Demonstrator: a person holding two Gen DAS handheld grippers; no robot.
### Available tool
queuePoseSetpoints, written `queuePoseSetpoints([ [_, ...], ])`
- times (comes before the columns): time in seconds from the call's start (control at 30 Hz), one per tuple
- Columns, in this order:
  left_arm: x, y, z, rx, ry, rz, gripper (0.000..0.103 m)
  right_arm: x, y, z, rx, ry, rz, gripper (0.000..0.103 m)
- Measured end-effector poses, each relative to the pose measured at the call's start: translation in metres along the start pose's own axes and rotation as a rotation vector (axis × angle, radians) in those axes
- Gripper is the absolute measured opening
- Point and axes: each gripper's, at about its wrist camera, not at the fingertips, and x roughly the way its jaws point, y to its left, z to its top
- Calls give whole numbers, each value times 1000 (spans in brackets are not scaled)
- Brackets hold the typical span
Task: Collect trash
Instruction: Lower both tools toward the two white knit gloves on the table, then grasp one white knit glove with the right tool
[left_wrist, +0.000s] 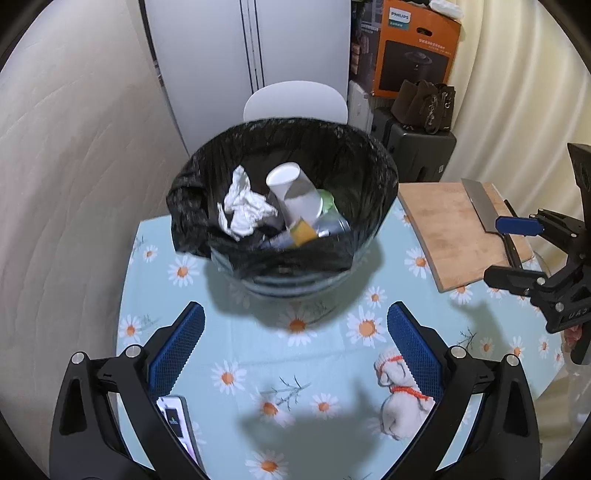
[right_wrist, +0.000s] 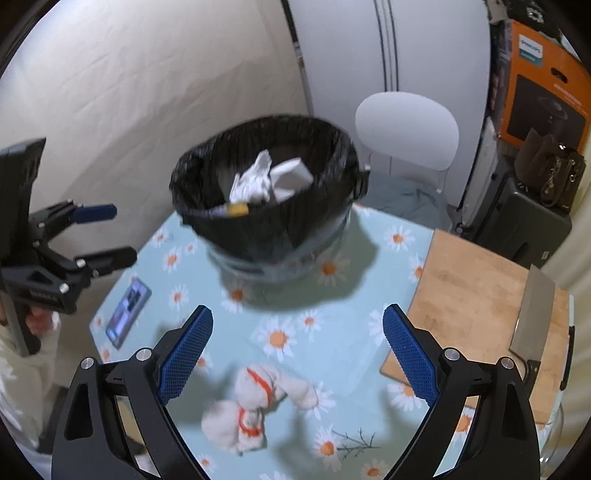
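Trash bin (left_wrist: 295, 258) sits ahead of both grippers, holding crumpled paper (left_wrist: 243, 206) and cup (left_wrist: 295, 192). Left gripper (left_wrist: 295, 347) and right gripper (right_wrist: 297, 343) both spread wide, empty.

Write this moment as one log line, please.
left gripper: open, empty | right gripper: open, empty | bin: holds trash | socks: on table

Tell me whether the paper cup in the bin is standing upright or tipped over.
Tipped. The paper cup lies slanted on the other trash inside the bin, open mouth toward the upper left, beside the crumpled tissue.
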Motion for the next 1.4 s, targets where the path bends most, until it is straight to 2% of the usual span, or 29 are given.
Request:
queuePoseSetpoints([
  [0.23,9,-16,-34,-34,42,31,97,28,-3,-28,-41,76,11,89],
  [0.37,6,-22,-46,-71,43,14,97,44,-3,-44,-55,129,15,89],
  [0.67,14,-33,-61,-74,52,-3,97,78,-1,-73,-59,249,23,89],
  [0.97,28,-43,-77,-57,82,25,97,112,8,-84,-28,299,80,89],
  [1.17,32,-46,-85,-37,91,1,97,132,15,-93,-20,351,92,89],
  [1.23,37,-47,-88,-37,102,5,97,140,18,-96,-13,372,120,87],
  [1.3,42,-47,-91,-42,114,-5,97,147,21,-99,-4,404,171,62],
  [1.33,44,-48,-92,-41,119,-6,97,149,22,-100,-2,418,197,56],
  [1.37,47,-49,-93,-36,124,-6,97,153,28,-103,-12,437,239,43],
  [1.4,49,-50,-94,-31,128,-5,97,154,31,-105,-27,447,260,36],
])
